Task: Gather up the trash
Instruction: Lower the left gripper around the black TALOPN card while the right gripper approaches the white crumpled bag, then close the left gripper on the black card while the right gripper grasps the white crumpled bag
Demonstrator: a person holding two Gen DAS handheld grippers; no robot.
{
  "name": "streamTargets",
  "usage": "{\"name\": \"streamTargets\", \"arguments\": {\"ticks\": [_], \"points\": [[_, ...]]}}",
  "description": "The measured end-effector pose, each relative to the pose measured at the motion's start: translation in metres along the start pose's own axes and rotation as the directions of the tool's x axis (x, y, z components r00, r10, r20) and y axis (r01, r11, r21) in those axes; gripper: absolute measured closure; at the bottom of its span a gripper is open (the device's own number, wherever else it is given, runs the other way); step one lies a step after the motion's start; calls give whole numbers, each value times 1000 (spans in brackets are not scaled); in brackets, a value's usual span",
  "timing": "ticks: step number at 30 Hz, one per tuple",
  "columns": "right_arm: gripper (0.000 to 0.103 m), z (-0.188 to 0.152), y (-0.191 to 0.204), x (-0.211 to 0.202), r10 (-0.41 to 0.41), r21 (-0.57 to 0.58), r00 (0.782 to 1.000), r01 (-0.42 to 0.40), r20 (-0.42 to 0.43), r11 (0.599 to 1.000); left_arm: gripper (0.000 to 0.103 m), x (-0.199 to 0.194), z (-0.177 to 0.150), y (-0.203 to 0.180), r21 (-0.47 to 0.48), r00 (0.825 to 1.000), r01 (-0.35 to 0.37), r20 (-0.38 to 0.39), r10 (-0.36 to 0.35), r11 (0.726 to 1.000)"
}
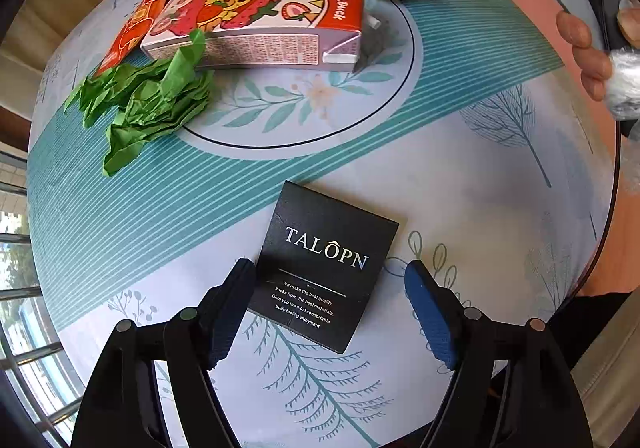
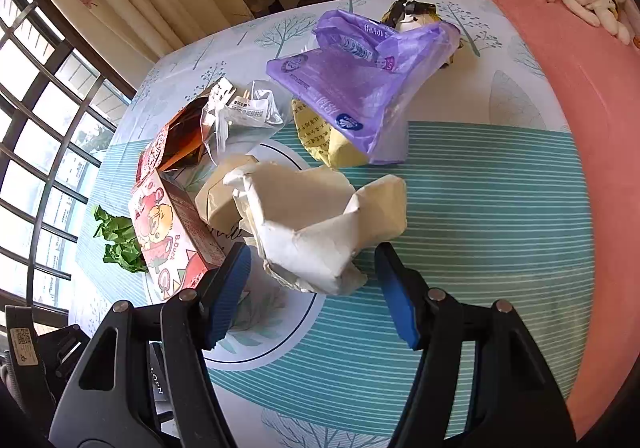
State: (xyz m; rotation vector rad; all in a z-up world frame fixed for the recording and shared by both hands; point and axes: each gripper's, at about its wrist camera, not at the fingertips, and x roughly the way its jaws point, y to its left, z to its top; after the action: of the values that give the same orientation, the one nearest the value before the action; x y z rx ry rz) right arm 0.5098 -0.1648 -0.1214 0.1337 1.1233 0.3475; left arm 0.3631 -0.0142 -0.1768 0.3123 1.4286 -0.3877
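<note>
Now we look down our left gripper [image 1: 330,306], whose jaws stand wide apart with nothing pressed between them; the black card printed TALOPN [image 1: 326,268] lies flat on the patterned tablecloth [image 1: 460,176] in the gap, its left edge just beside the left pad and clear of the right one. Further off on the left of that view we see crumpled green paper [image 1: 148,104] touching the strawberry B.Duck carton [image 1: 260,24], which lies on its side, with an orange packet [image 1: 138,24] behind it. At the top right, a hand [image 1: 580,44] grips the handle of our right gripper [image 2: 314,288]. From its own camera, that gripper's jaws also stand wide and grip nothing; the crumpled white paper [image 2: 316,224] sits on the cloth just ahead, between the two fingertips but free of both pads. To its left we see the carton again, and a clear plastic bag [image 2: 244,112] beyond it. Behind the white paper lie a yellowish wrapper [image 2: 316,136] and, partly over it, a purple plastic bag [image 2: 352,84]. Along the right runs a pink blanket [image 2: 580,88].
</note>
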Motion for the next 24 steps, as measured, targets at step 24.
{"name": "streamTargets", "arguments": {"ticks": [24], "points": [[67, -32, -7, -24, 5, 22, 998, -6, 60, 1000, 37, -21, -17, 14, -194, 993, -79, 72, 94, 978]]}}
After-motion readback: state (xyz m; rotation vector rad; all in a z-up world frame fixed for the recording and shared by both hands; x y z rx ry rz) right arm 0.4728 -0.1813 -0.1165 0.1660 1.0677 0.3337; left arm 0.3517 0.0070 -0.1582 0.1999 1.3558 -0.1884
